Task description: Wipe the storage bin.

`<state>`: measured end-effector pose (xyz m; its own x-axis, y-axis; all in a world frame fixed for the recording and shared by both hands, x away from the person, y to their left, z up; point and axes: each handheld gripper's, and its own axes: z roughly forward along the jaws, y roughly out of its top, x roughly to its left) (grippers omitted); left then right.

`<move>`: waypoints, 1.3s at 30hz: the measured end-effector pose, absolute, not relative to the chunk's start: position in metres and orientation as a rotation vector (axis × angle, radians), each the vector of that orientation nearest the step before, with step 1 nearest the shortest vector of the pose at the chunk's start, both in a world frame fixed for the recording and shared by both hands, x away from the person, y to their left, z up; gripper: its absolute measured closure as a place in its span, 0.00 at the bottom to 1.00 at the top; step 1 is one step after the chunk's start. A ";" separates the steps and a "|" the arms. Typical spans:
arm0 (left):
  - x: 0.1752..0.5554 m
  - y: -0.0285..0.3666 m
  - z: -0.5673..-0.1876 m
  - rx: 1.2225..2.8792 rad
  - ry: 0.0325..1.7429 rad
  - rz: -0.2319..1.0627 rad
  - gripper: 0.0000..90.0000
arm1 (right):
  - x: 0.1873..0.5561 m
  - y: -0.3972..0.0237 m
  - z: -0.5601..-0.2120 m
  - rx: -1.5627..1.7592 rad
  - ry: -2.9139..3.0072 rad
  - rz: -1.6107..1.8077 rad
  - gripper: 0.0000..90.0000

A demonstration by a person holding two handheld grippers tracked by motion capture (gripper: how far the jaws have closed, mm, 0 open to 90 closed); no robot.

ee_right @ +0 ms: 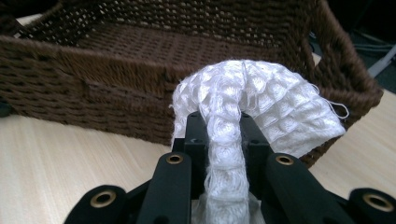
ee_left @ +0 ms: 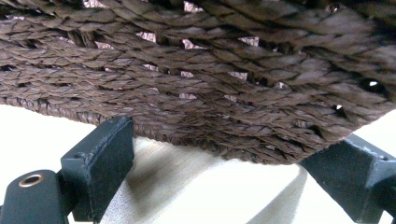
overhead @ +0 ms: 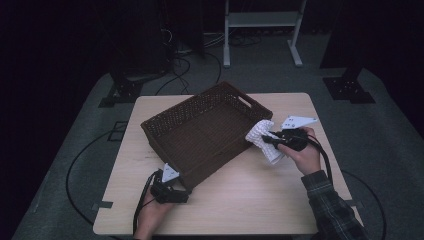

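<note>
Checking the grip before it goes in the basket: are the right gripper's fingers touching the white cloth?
Touching. The right gripper view shows the right gripper with both fingers pressed against the white cloth, pinching a fold between them.

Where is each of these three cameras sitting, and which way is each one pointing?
High view: above the person's side, looking forward and down on the table; both forearms, left gripper, right gripper.
Left gripper view: rides the left gripper, looking along its open jaws at the wicker basket wall.
Right gripper view: rides the right gripper, facing the basket across its jaws, shut on a white cloth.
Shared: all show the basket.
</note>
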<state>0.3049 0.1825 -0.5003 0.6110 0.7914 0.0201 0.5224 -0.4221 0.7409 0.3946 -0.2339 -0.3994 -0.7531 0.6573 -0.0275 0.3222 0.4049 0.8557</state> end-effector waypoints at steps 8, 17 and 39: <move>0.305 0.182 -0.500 2.118 1.032 0.479 0.11 | 0.386 -0.231 -0.388 0.799 2.279 1.318 0.86; 0.305 0.183 -0.500 2.120 1.030 0.482 0.11 | 0.388 -0.221 -0.399 0.775 2.325 1.253 0.86; 0.305 0.183 -0.500 2.122 1.030 0.479 0.11 | 0.403 -0.208 -0.449 0.846 2.481 1.118 0.86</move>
<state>0.3048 0.1826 -0.5003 0.6118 0.7908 0.0191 0.5239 -0.4232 0.7392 0.4033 -0.2084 -0.4492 -0.7851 0.6189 -0.0227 0.3931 0.5263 0.7540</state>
